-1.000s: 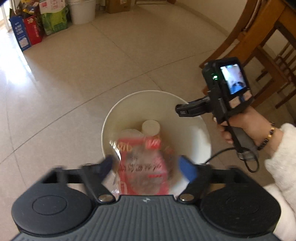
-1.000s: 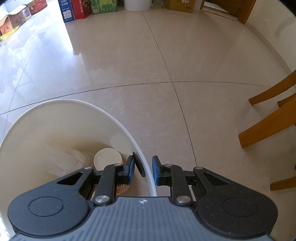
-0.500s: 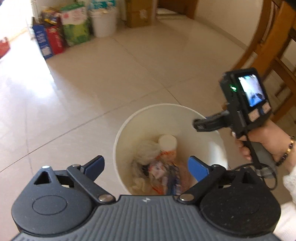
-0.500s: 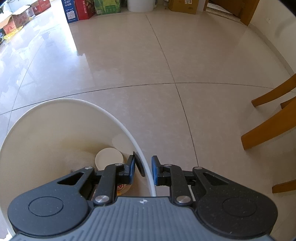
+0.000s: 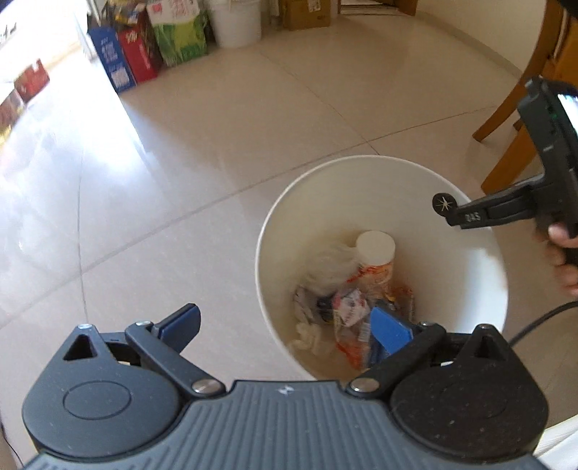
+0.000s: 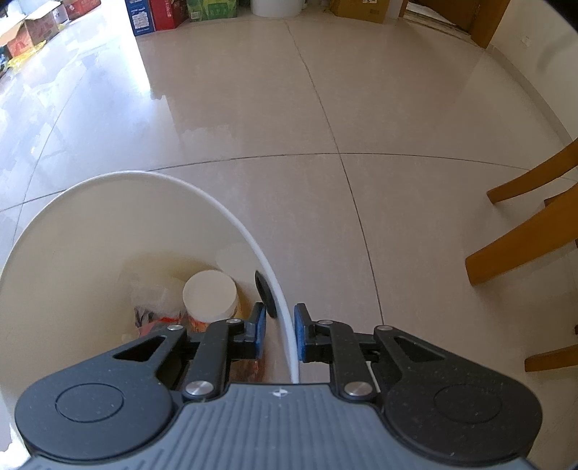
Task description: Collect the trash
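A white bin (image 5: 383, 188) stands on the tiled floor (image 5: 216, 144), holding crumpled wrappers (image 5: 346, 307), white tissue (image 5: 330, 264) and a white-lidded tub (image 5: 375, 246). The left gripper (image 5: 285, 325) hangs wide and empty over the near rim. The right gripper (image 6: 280, 332) is pinched tight on the bin's rim.

L claw (image 5: 285, 325) wide open, empty, angled down. R claw (image 6: 280, 332) clamped shut, pointing steeply down.

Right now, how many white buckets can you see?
2: the near white bin holding trash, its rim pinched by the right claw, and a bucket by the far wall. Others may be hidden.
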Available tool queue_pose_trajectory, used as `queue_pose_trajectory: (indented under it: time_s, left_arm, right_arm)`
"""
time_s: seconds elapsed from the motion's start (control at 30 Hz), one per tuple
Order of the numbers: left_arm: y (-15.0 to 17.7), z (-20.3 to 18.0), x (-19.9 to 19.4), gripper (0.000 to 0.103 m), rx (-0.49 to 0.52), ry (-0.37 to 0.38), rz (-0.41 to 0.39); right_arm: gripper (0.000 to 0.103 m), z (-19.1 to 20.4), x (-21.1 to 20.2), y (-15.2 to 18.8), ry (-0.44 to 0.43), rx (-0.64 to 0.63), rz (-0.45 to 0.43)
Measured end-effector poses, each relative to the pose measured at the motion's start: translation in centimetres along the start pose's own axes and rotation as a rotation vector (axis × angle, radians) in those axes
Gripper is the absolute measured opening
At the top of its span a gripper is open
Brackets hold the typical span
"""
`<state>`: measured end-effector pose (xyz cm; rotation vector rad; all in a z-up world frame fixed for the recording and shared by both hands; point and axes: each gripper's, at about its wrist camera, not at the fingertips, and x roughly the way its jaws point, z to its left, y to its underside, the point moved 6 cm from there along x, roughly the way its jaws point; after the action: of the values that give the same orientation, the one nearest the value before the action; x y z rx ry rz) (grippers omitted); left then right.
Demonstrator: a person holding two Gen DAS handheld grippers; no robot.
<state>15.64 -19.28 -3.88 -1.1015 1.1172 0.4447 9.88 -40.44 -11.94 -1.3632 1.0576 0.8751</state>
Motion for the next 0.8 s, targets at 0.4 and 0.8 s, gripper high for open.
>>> queue_pose_trajectory:
  time_s: [0.4,0.8]
  left_arm:
    - [0.5,0.6,-0.9,0.1,-0.025,0.004,0.039]
    - [1.1,1.0,-1.9,0.1,-0.08,0.011,0.094]
  right_arm:
    - [0.087,1.6,-4.4,2.9,-0.01,-0.015,0.062]
    - [0.103,2.7,-11.3,7.1,0.063,0.144,0.095]
